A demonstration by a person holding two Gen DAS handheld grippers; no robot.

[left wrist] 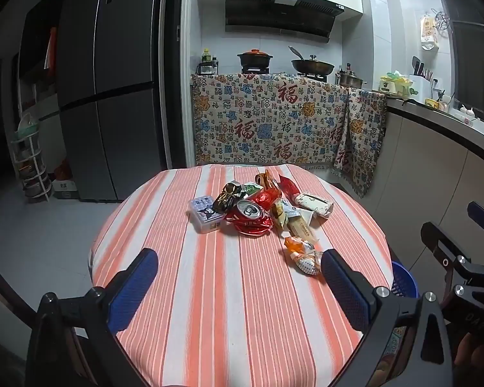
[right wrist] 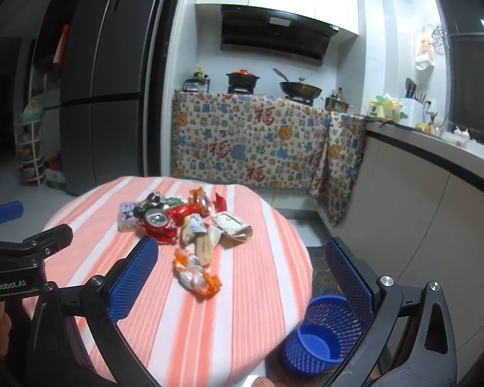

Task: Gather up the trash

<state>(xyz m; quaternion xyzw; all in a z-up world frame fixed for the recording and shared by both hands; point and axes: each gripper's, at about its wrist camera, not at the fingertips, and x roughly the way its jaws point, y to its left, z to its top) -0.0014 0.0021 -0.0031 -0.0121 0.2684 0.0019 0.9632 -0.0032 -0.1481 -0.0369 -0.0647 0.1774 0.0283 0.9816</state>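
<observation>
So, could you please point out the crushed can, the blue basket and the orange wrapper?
crushed can (left wrist: 248,210), left wrist view, silver top.
blue basket (right wrist: 330,319), right wrist view, mesh wall.
orange wrapper (right wrist: 195,272), right wrist view, its middle.

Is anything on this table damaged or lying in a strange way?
Yes. A crushed red can lies on its side in the middle of the striped tablecloth, dented, among crumpled snack wrappers in a loose heap. The blue basket stands beside the table, with no trash visible inside.

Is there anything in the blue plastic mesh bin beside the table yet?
Empty. The right wrist view looks into the blue plastic mesh bin and shows only its bare blue bottom.
</observation>
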